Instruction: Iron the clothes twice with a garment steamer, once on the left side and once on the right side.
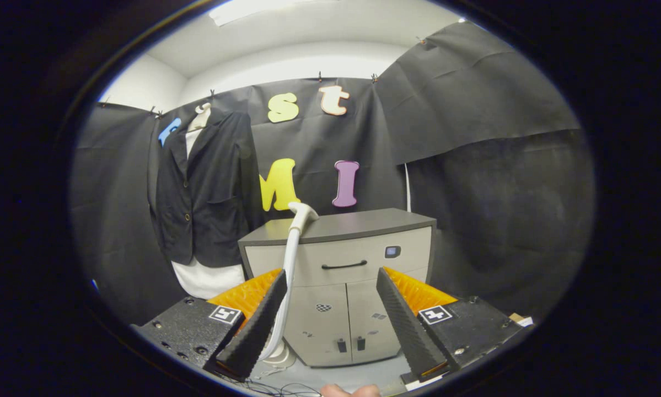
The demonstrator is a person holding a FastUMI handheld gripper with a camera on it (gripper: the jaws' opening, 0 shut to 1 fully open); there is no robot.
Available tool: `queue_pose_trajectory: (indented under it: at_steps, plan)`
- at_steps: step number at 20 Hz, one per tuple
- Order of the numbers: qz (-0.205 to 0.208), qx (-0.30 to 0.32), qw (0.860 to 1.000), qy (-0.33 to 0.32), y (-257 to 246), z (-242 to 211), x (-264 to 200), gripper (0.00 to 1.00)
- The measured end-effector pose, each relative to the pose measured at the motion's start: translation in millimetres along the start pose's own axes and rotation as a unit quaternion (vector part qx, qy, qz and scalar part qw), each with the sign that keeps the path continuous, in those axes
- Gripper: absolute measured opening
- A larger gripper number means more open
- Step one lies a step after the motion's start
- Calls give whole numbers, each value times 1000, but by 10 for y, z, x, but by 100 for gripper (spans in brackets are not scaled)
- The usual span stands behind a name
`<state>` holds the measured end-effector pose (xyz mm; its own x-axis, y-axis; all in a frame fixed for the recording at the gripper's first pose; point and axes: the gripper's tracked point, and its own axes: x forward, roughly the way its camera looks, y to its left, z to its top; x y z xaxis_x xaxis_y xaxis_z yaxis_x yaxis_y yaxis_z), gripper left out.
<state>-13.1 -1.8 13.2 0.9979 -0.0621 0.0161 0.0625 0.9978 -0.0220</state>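
Cabinet: a grey, low cabinet with a dark flat top, one drawer with a dark handle and two doors below stands in the middle of the scene, beyond the fingers, against the black cloth wall.
Jacket: a dark, two-button suit jacket hangs upright over a white garment on a pale dress form, far left, just beside the cabinet's left side; the white hem shows below the jacket.
Gripper: the handheld two-finger gripper sits near, with its fingers spread wide apart and nothing pressed between them; the cabinet's doors show through the gap.
Steamer: a white garment steamer's curved hose rises from a pale round base on the floor at the cabinet's near left corner, and its white head rests at the left edge of the cabinet top. The hose runs close beside the left finger's inner side; whether they touch I cannot tell.
Cable: thin dark wires lie on the pale floor, near, between the fingers.
Hand: a small part of a person's hand shows nearest, below the gap.
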Motion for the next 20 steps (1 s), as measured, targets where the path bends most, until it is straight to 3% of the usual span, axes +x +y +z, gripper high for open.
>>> queue_pose_trajectory:
  at_steps: [14, 20]
  plan:
    - [-51, 4, 999, 15, 518, 175, 163, 100]
    - [-36, -3, 998, 44, 814, 338, 523, 100]
